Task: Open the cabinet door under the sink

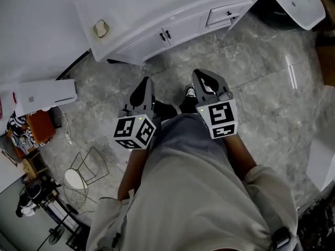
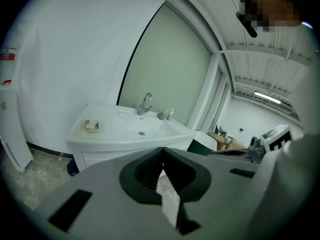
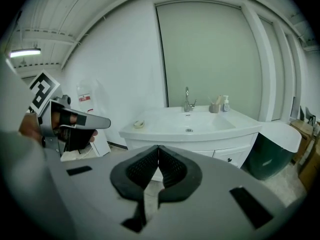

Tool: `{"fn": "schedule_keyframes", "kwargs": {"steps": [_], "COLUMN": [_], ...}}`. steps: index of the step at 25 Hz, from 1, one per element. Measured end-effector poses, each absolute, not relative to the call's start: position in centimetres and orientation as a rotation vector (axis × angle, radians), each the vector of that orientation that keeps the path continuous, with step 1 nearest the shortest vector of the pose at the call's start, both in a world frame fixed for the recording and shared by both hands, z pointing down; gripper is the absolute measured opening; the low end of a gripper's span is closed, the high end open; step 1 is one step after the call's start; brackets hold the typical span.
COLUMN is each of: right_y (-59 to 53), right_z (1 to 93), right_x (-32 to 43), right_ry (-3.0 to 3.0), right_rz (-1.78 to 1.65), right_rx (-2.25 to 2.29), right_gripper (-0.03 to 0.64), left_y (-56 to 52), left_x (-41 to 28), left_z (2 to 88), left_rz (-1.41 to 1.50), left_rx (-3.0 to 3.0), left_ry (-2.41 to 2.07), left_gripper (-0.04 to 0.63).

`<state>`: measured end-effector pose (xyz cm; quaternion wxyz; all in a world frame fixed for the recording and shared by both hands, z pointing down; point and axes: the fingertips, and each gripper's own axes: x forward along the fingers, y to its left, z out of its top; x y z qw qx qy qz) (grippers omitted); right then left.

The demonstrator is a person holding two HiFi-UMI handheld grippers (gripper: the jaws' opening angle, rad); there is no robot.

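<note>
Jaws on left gripper (image 1: 142, 87) and right gripper (image 1: 203, 79) are pressed together, empty, well apart from the closed cabinet door (image 1: 149, 42) under the sink (image 1: 123, 12); in both gripper views, gripper bodies hide most of it.

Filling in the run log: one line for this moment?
phase: pre-contact | left gripper: shut, empty | right gripper: shut, empty | cabinet door: closed

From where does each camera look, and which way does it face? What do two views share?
Head view: on the person's head, facing steeply down at the sink cabinet; shows left tool, right tool, lap.
Left gripper view: on the left tool, facing the sink past closed jaws; right tool at right.
Right gripper view: on the right tool, same aim, jaws closed; left tool at left.
Shared: both gripper views show the faucet.
</note>
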<state>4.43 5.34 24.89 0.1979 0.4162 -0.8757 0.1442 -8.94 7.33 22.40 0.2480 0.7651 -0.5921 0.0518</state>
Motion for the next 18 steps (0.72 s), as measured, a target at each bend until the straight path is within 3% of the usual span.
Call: {"fn": "schedule_keyframes", "kwargs": {"steps": [18], "right_y": [0.8], "right_z": [31.7], "right_x": [3.9], "right_ry": [-2.402], "right_rz": [0.518], "right_rx": [1.027], "right_gripper": [0.012], "left_y": [6.6], "left_x": [-8.8], "left_z": [27.1], "left_rz": [0.207], "left_rx": [1.93], "left_ry": [-1.657], "left_gripper": [0.0]}}
